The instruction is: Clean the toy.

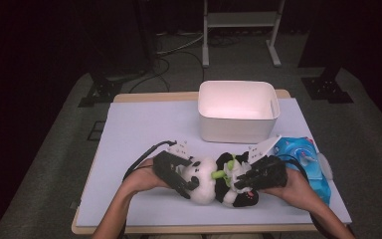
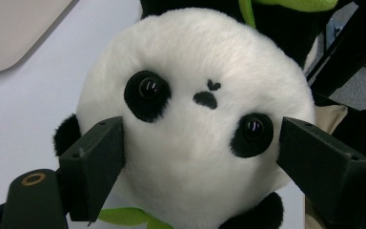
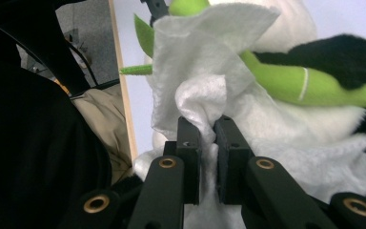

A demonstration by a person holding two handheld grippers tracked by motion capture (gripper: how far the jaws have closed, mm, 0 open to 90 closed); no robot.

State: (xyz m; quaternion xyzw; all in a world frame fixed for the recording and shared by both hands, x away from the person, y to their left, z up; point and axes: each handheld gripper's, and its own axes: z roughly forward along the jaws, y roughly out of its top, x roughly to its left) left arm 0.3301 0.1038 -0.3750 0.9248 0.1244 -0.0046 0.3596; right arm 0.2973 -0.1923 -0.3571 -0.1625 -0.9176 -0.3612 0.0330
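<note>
A black and white panda plush point(image 1: 206, 183) lies on its back on the white table point(image 1: 144, 124), its head to the left. My left gripper point(image 1: 186, 186) has its jaws spread wide and pressed against both cheeks of the panda's head point(image 2: 195, 119). My right gripper point(image 1: 238, 181) is shut on a crumpled white wipe point(image 3: 205, 71) and holds it against the plush's belly. The wipe point(image 1: 235, 172) lies beside the green bamboo stalk point(image 3: 295, 81) that the panda carries. In the right gripper view the jaws point(image 3: 208, 131) pinch a fold of the wipe.
A white plastic bin point(image 1: 238, 127) stands at the back centre of the table. A blue pack of wipes point(image 1: 301, 154) lies at the right edge, behind my right hand. The table's wooden front edge point(image 1: 194, 229) is close below the plush.
</note>
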